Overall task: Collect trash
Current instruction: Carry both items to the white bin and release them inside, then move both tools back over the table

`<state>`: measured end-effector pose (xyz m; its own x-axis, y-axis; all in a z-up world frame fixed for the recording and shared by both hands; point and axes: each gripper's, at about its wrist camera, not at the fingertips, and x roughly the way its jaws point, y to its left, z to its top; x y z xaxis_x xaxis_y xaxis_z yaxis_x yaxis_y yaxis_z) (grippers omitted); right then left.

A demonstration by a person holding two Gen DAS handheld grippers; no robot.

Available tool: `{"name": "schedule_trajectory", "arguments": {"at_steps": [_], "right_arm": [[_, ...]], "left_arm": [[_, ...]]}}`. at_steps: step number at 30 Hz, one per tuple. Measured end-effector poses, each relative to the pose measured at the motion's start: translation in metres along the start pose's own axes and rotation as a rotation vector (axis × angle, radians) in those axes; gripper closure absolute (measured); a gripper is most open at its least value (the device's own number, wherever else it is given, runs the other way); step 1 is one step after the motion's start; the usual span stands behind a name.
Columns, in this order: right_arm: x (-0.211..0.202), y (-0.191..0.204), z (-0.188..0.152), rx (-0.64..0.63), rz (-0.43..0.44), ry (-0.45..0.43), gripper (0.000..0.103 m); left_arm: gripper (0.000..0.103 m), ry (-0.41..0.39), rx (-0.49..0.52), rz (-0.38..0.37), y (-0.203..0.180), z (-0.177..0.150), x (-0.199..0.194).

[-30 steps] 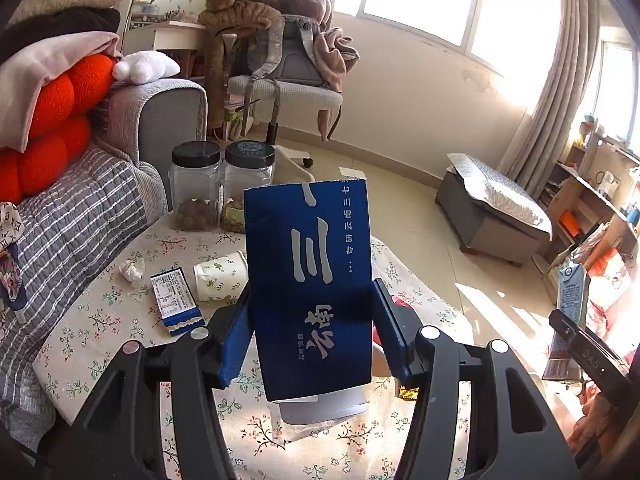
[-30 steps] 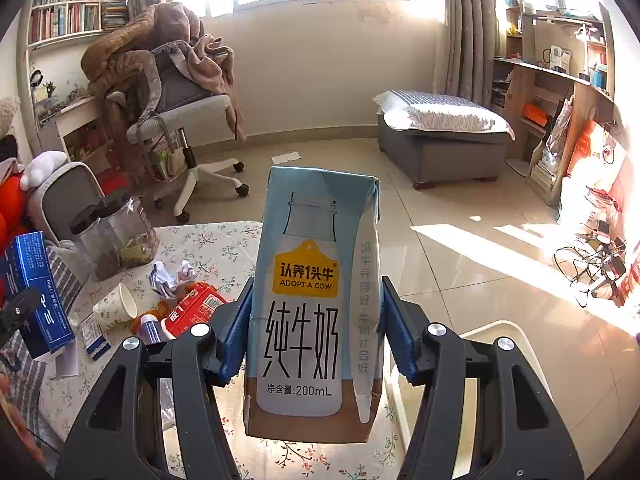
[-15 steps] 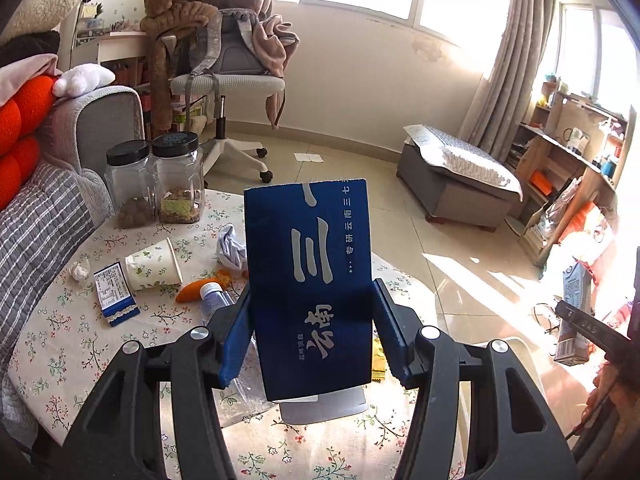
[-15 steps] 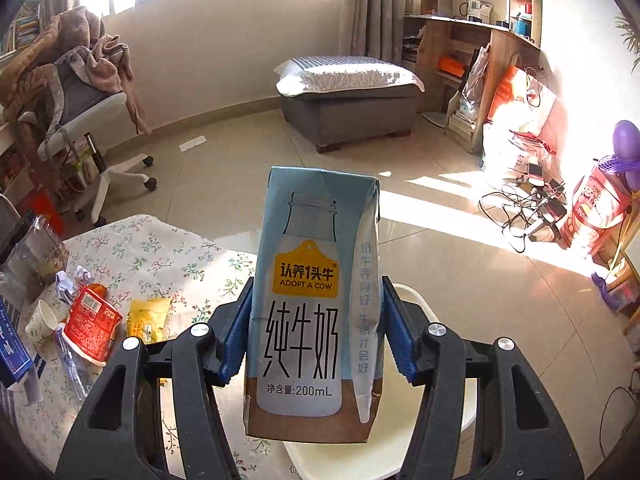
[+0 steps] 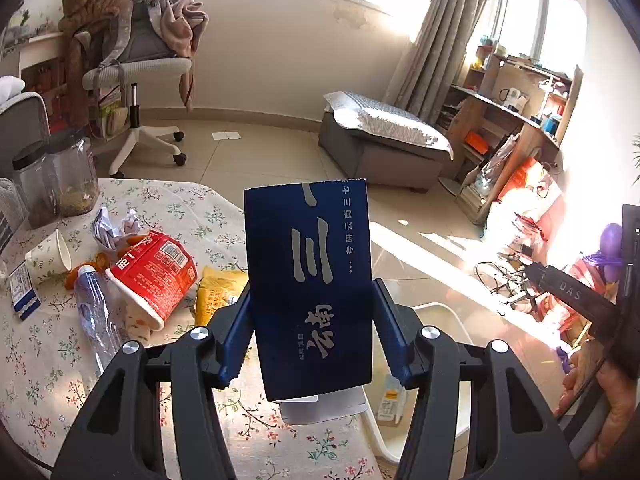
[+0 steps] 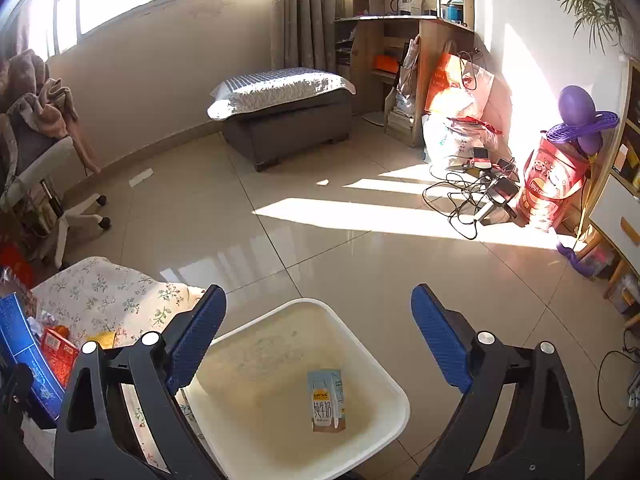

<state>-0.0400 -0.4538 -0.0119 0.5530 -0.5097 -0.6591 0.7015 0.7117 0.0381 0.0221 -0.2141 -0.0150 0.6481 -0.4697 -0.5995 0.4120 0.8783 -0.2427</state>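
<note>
Low in the right wrist view sits the white square plastic bin (image 6: 280,420) on the tiled floor, and inside it lies one pale blue milk carton (image 6: 327,400), label up, right of the bin's centre. The right claw (image 6: 318,336) hangs above that bin, its jaws opening wide with nothing between them. In the left wrist view, the left claw (image 5: 312,332) is clamped at a middling width on a tall dark blue cardboard box (image 5: 310,280), upright at centre frame. Behind the box, the bin's white rim (image 5: 436,312) peeks out at lower right. At left, the floral-clothed surface (image 5: 48,360) carries a red instant-noodle cup (image 5: 154,272) on its side, a clear plastic bottle (image 5: 96,312) and a paper cup (image 5: 48,256).
</note>
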Motion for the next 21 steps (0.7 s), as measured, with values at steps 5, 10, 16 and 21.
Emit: {"name": "schedule_trajectory", "arguments": {"at_steps": [5, 10, 16, 21], "right_arm": [[0.001, -0.025, 0.006, 0.059, -0.032, -0.018, 0.009], [0.001, -0.045, 0.008, 0.114, -0.05, -0.027, 0.008], [-0.004, -0.068, 0.011, 0.211, -0.055, -0.055, 0.007], [-0.002, -0.062, 0.009, 0.195, -0.052, -0.049, 0.007]], "left_arm": [[0.047, 0.044, 0.026, -0.075, -0.041, 0.001, 0.022], [0.046, 0.111, 0.032, -0.132, -0.068, -0.006, 0.042], [0.025, 0.184, 0.024, -0.202, -0.083, -0.016, 0.055], [0.023, 0.2, 0.031, -0.185, -0.081, -0.015, 0.055]]}}
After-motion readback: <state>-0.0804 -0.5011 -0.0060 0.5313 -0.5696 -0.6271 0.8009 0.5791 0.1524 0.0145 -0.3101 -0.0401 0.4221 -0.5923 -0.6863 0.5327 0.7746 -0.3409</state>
